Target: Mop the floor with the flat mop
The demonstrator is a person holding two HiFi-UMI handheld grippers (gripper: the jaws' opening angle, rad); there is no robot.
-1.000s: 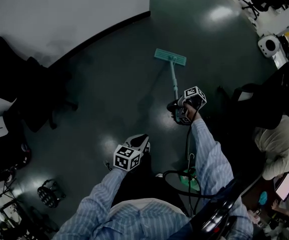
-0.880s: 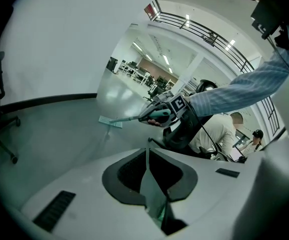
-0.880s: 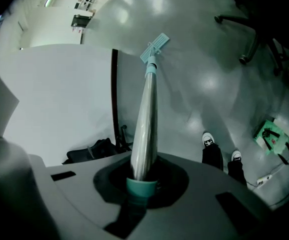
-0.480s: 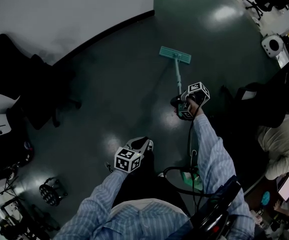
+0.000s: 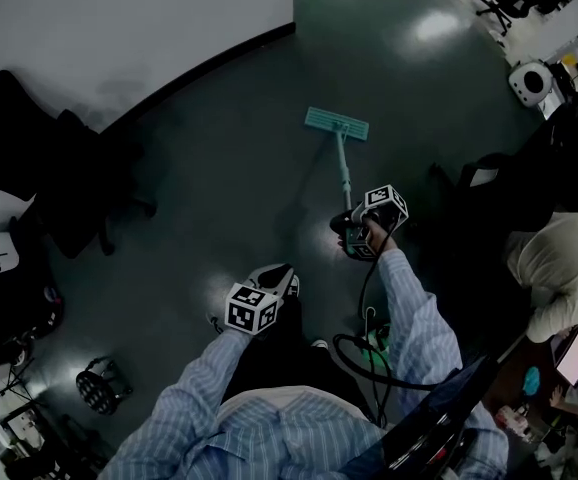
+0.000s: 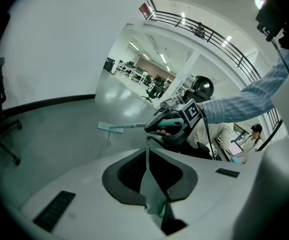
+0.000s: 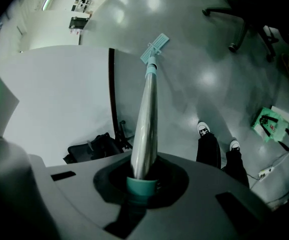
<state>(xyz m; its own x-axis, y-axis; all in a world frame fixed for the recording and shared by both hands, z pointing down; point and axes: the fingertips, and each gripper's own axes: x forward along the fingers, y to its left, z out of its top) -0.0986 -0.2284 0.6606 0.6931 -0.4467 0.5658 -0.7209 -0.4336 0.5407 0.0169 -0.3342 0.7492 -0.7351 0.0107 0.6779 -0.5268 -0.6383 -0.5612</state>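
Seen from above, a person in a striped shirt stands on a dark green floor (image 5: pixel 229 168) with 2 handheld grippers. The right gripper (image 5: pixel 359 230) reaches forward and its jaws are clamped around the top of the flat mop (image 5: pixel 344 168). In the right gripper view, the metal handle (image 7: pixel 145 129) with its teal end collar sits squarely between those jaws and runs away from the camera. The handle slopes down to the teal mop head (image 5: pixel 336 124), which lies flat on the floor ahead of the person, near the dark baseboard of a white wall (image 5: pixel 119 28). The left gripper (image 5: pixel 279 284) is held low and close to the body, well apart from the mop. In its own view the jaws are pressed together with nothing between them. The person's 2 shoes (image 7: pixel 203 129) show on the floor below the right gripper. A black office chair (image 5: pixel 74 193) stands off to the left beside the wall. A second person (image 5: pixel 559 268) in a pale top sits at the far right.
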